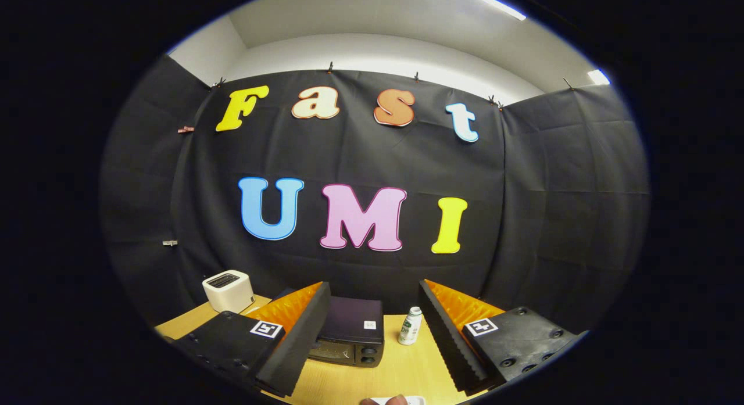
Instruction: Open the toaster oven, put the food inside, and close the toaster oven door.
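Black and boxy, the toaster oven [349, 330] is sitting on the desk [401, 370] with its door shut, just ahead of the hand-held gripper [369, 335], whose fingers are spread wide and holding nothing. Something pale, possibly the food [401, 400], is peeking in nearest the camera, too cut off to identify. Opening comes first, so I would be lowering toward the door's top edge, steering clear of the small bottle [411, 325] beside the oven.

Table [401, 370]: oven [349, 329], toaster [228, 290], bottle [411, 326].
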The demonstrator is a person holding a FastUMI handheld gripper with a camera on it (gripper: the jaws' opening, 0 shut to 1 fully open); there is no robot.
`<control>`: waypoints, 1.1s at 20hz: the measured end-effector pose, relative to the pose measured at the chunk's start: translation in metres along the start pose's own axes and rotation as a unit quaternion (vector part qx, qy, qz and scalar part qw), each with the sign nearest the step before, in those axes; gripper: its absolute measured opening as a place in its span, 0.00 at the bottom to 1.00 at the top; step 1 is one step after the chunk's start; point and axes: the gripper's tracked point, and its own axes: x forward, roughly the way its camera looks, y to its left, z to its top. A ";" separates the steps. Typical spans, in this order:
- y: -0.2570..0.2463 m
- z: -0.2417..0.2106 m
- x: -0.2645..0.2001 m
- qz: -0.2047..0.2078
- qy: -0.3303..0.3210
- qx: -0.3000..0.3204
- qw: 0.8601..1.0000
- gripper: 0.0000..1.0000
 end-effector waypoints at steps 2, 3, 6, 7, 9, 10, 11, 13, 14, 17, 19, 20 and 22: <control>0.026 -0.017 0.010 0.013 0.010 0.009 1.000 0.98; 0.038 -0.027 0.015 0.019 0.016 0.014 1.000 0.98; 0.067 -0.062 0.037 0.028 0.041 0.024 0.998 0.98; 0.076 -0.077 0.044 0.029 0.053 0.030 0.998 0.98; 0.095 -0.110 0.056 0.036 0.086 0.047 0.995 0.98; 0.102 -0.129 0.063 0.037 0.103 0.051 0.993 0.98; 0.110 -0.148 0.072 0.038 0.121 0.052 0.991 0.98; 0.126 -0.185 0.086 0.040 0.154 0.052 0.986 0.98; 0.131 -0.198 0.094 0.038 0.164 0.051 0.984 0.98; 0.146 -0.233 0.113 0.035 0.190 0.047 0.980 0.98; 0.152 -0.251 0.125 0.029 0.203 0.042 0.978 0.99; 0.154 -0.258 0.129 0.025 0.210 0.041 0.976 0.99; 0.157 -0.272 0.133 0.020 0.227 0.042 0.973 0.99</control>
